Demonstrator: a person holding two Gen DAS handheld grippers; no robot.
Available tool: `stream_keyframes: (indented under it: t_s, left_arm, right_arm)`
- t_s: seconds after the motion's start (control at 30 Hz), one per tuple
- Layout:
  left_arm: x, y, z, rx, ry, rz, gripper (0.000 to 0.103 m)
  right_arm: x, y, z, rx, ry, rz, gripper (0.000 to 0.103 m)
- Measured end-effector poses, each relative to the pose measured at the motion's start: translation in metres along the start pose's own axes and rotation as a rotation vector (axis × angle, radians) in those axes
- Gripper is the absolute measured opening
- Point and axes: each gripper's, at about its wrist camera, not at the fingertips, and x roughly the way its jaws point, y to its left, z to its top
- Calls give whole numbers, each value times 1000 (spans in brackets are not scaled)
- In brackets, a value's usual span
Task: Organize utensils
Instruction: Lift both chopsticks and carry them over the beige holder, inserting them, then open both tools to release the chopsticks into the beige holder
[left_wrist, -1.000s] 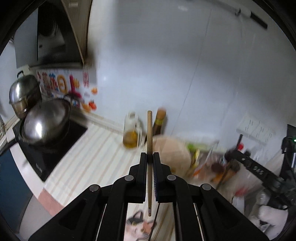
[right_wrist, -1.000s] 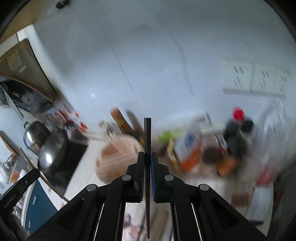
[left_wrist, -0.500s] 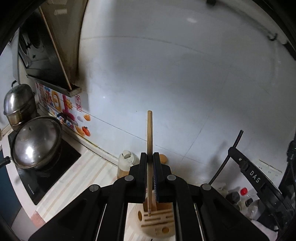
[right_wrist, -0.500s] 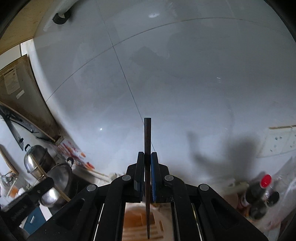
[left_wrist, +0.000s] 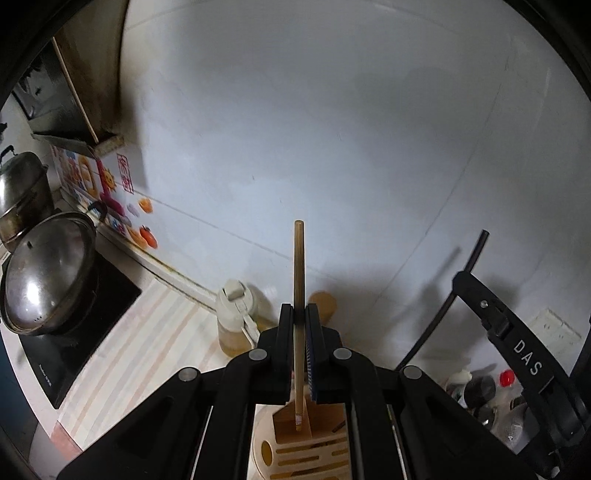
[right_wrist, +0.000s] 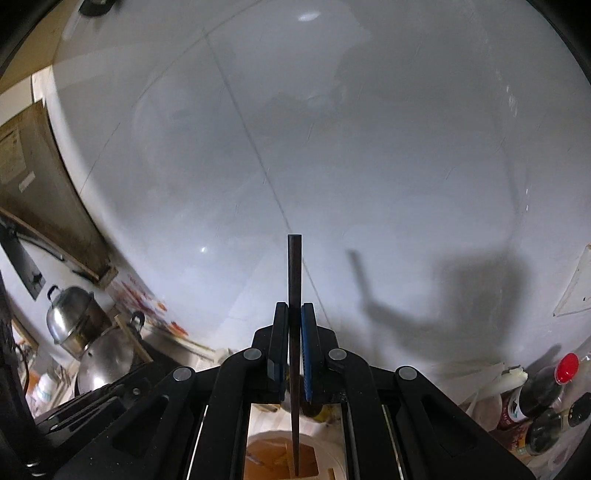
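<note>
The left tongs (left_wrist: 300, 328) pinch a light wooden chopstick (left_wrist: 298, 266), its lower tip over the wooden utensil holder (left_wrist: 306, 446) on the bench (left_wrist: 122, 354). The right tongs (right_wrist: 294, 332) pinch a dark chopstick (right_wrist: 294, 273) above the same holder's open compartment.

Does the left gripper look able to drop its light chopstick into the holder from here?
Probably yes: the light chopstick hangs upright in the left gripper, tip over the open utensil holder; nothing blocks it.

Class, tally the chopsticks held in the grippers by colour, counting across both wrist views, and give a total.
Light wooden chopstick, in the left gripper: 1
Dark chopstick, in the right gripper: 1
Total: 2
</note>
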Motion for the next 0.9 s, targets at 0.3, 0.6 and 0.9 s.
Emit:
stream_keyframes:
  t_s: [0.3, 0.6, 0.9]
  left_arm:
    - [5, 6, -14, -17, 98, -68, 4]
    - [-28, 6, -23, 9, 137, -50, 81]
    - [-63, 20, -59, 29, 61, 81, 103]
  right_arm:
    - [8, 7, -24, -55, 121, 23, 7]
    - [8, -6, -44, -29, 312, 71, 35]
    - [-51, -39, -61, 19, 281, 23, 73]
